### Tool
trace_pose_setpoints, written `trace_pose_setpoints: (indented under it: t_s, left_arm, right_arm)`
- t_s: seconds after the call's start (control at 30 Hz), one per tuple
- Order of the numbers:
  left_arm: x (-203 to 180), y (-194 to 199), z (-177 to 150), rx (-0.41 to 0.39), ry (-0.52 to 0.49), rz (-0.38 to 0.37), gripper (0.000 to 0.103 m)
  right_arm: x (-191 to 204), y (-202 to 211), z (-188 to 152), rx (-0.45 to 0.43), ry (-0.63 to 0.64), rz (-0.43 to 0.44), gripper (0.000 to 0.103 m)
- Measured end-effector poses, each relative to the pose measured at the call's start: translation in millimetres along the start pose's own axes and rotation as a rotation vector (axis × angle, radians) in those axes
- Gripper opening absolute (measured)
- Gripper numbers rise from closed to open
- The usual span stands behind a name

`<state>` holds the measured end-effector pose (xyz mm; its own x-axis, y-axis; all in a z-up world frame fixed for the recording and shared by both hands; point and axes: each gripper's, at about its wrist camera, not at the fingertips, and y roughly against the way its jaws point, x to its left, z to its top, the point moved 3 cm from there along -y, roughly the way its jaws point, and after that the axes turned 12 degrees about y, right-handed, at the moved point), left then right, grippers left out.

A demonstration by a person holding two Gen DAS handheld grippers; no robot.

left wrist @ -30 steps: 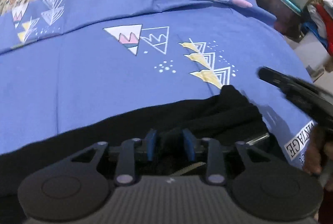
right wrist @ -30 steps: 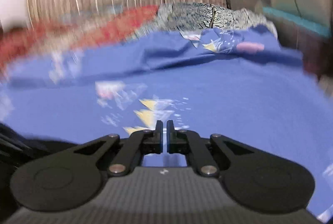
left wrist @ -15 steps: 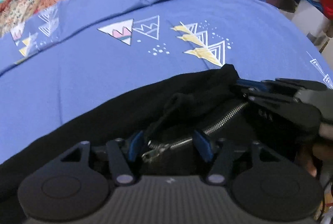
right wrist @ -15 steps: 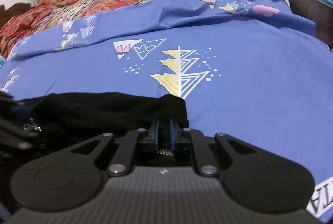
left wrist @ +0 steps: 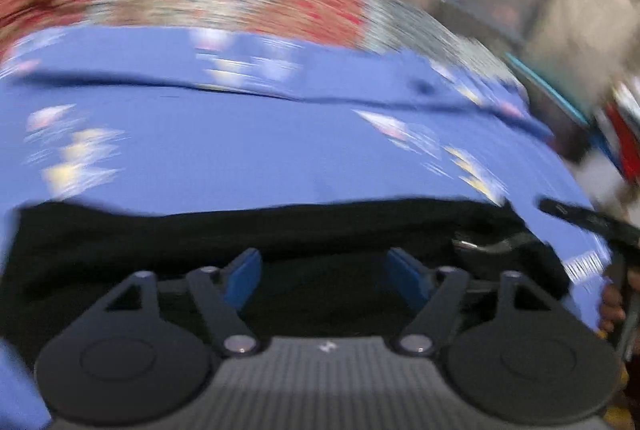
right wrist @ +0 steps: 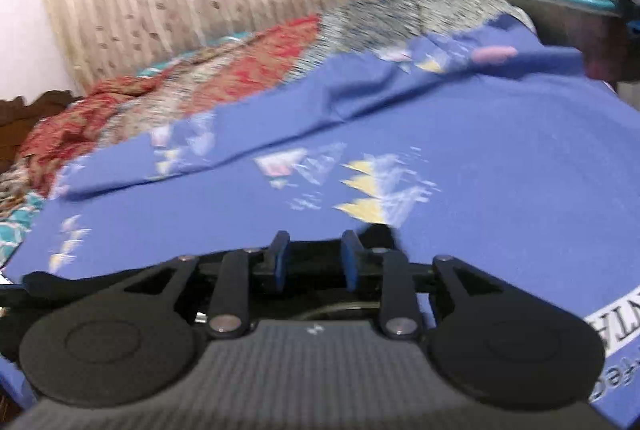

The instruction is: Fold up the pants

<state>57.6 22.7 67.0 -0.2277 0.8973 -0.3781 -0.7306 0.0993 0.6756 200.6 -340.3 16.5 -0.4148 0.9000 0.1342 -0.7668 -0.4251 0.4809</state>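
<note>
The black pants (left wrist: 280, 230) lie flat along the near edge of the blue bedsheet (left wrist: 260, 150). My left gripper (left wrist: 322, 276) has let go, jaws opened wide; my right gripper (right wrist: 314, 264) has parted too, holding nothing.

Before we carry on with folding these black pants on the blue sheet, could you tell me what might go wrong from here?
1. The left gripper and the right gripper have just been opening, and neither grips the black pants, so the fold could slacken.
2. The metal zipper lies exposed near the right gripper's reach and may snag.
3. The blue sheet is loose and wrinkled, so a pinch might catch it too.
</note>
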Motion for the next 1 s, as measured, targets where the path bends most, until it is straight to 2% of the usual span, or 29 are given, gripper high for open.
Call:
trace_pose_setpoints:
  t_s: [0.13,0.23,0.3,0.37,0.67,0.93,0.97,1.0]
  left_arm:
    - [87.3,49.3,3.9,-0.105,0.199,0.119,0.083]
    - [144.0,69.2,1.9,-0.143,0.341,0.206,0.092]
    - [170.7,74.9,-0.1,-0.153,0.398,0.237,0.092]
    - [189.4,74.7,-3.7,-0.157,0.443,0.245,0.098]
    - [248.0,35.4,-22.1,-0.083,0.643,0.156,0.103]
    - [249.5,11.9,-17.5,-0.08,0.644,0.065,0.103]
    - [248.9,6.5,-15.7,-0.083,0.643,0.056,0.1]
    - [247.5,3.1,-14.5,-0.083,0.639,0.047,0.093]
  right_arm:
    - [44.2,-4.2,3.4,-0.001,-0.003,0.134,0.032]
    - [82.5,-21.8,-2.7,0.052,0.003,0.23,0.032]
    - [109.2,-36.0,-8.9,0.095,0.008,0.29,0.032]
    - [133.0,-47.3,-15.1,0.141,0.013,0.345,0.032]
    - [223.9,-72.2,-20.8,0.291,0.054,0.513,0.03]
    - [295.8,-109.2,-21.5,0.436,0.048,0.631,0.021]
    - [306.1,-114.7,-22.5,0.453,0.049,0.646,0.021]
    - [315.7,-120.5,-24.0,0.473,0.053,0.658,0.021]
